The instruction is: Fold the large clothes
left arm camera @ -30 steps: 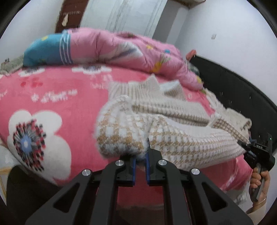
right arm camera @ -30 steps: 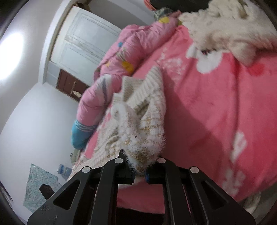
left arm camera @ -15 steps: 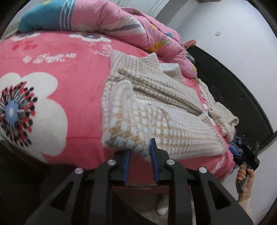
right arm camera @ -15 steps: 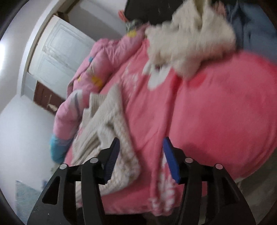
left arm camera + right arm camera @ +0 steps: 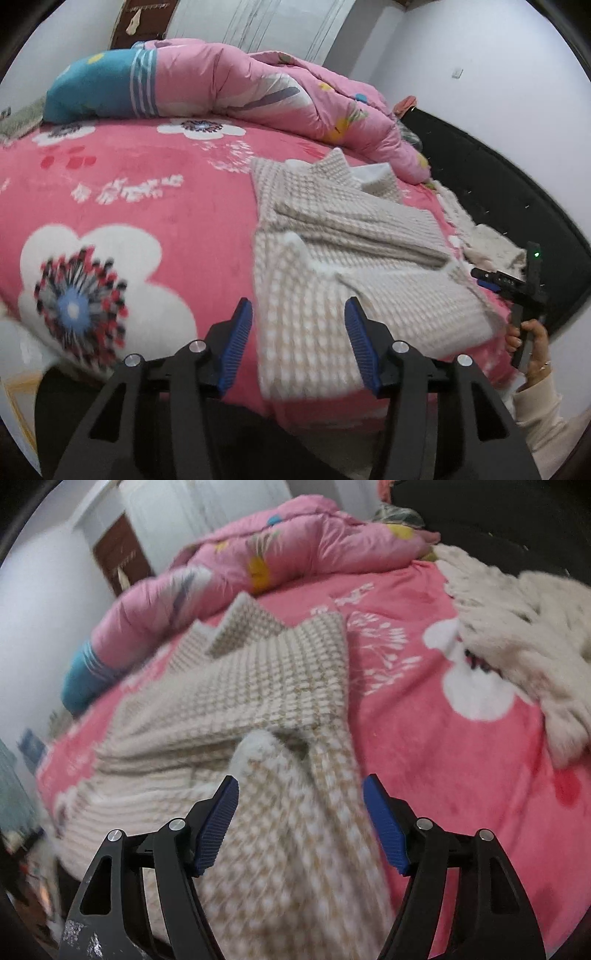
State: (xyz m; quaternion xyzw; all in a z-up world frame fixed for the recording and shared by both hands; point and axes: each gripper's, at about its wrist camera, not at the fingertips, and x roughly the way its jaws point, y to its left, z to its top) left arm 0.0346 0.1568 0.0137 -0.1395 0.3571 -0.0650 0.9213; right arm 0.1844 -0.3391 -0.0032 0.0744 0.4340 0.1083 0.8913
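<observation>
Both tongs stand apart with nothing pinched: your left gripper (image 5: 299, 341) has just been opening, with the near hem of the sweater (image 5: 354, 258) showing past its gap but clear of the blue pads, and your right gripper (image 5: 301, 821) has just eased slightly closed, its pads likewise off the knit.

Judging by its look, the sweater (image 5: 266, 686) is a thick, fuzzy knit: soft, limp and fairly bulky, so it will likely sag and drag on the plush blanket rather than slide. Take it at a doubled edge or a corner of the hem, pinching through every layer, since a single fluffy layer may slip from the pads.

It lies partly folded on the pink flowered blanket (image 5: 155, 206), centre-right in the left wrist view and centre-left in the right wrist view. It is cream and beige in a small check pattern, with ribbed bands across the middle and a fluffy white trim.

Beyond it a rolled pink quilt (image 5: 258, 88) sits at the top of the frame.
</observation>
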